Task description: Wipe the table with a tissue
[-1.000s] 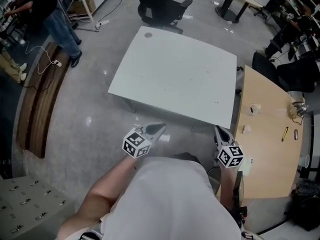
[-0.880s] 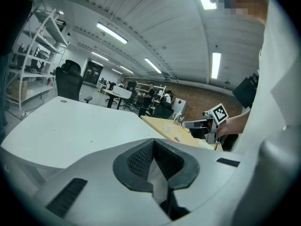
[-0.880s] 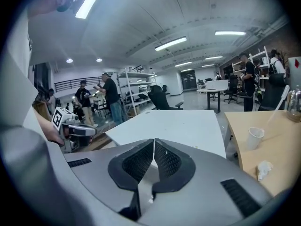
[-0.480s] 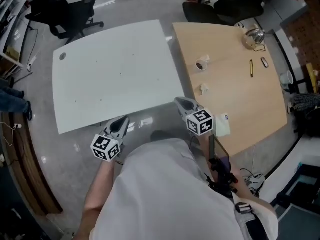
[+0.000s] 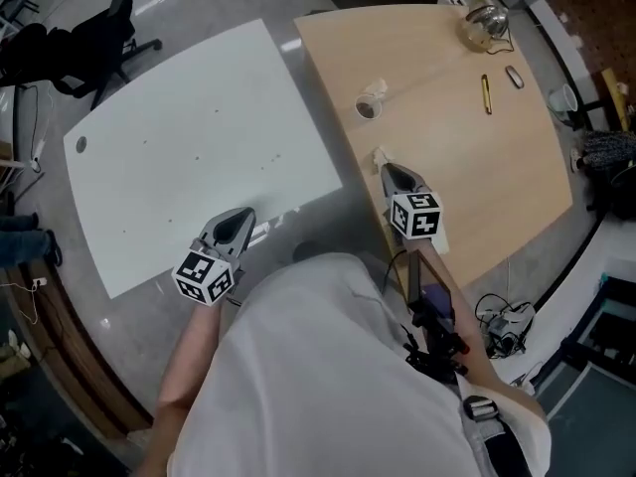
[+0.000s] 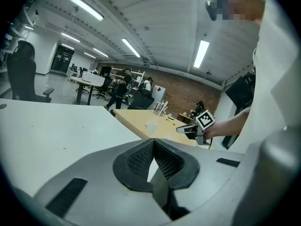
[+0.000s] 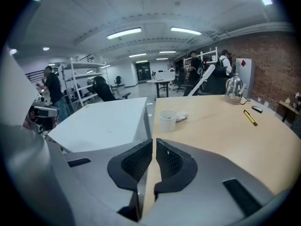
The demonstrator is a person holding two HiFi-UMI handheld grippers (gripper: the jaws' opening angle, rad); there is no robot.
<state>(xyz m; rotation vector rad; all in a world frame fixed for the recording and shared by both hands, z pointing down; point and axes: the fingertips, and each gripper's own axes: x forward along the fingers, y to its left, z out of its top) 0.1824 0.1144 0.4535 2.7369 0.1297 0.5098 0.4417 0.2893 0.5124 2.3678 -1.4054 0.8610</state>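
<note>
A small crumpled white tissue (image 5: 380,156) lies on the wooden table (image 5: 467,157), near its front-left edge. My right gripper (image 5: 391,171) hovers just behind it, shut and empty, tips almost at the tissue. In the right gripper view the shut jaws (image 7: 154,143) point across the wooden table (image 7: 221,131) and hide the tissue. My left gripper (image 5: 238,218) is at the near edge of the white table (image 5: 189,137), shut with nothing in it. In the left gripper view (image 6: 153,143) the pads meet at the tips, and the right gripper (image 6: 194,127) shows beyond.
A paper cup (image 5: 370,103) stands farther in on the wooden table, also the cup (image 7: 167,121) with a small white scrap beside it. A yellow pen (image 5: 486,93) and a glass kettle (image 5: 484,18) lie at the far side. Office chairs (image 5: 99,28) stand beyond the white table.
The view has swung right, from the white table to the wooden one. My right gripper moved out over the wooden table's edge next to the tissue. The left gripper followed along the white table's edge.
</note>
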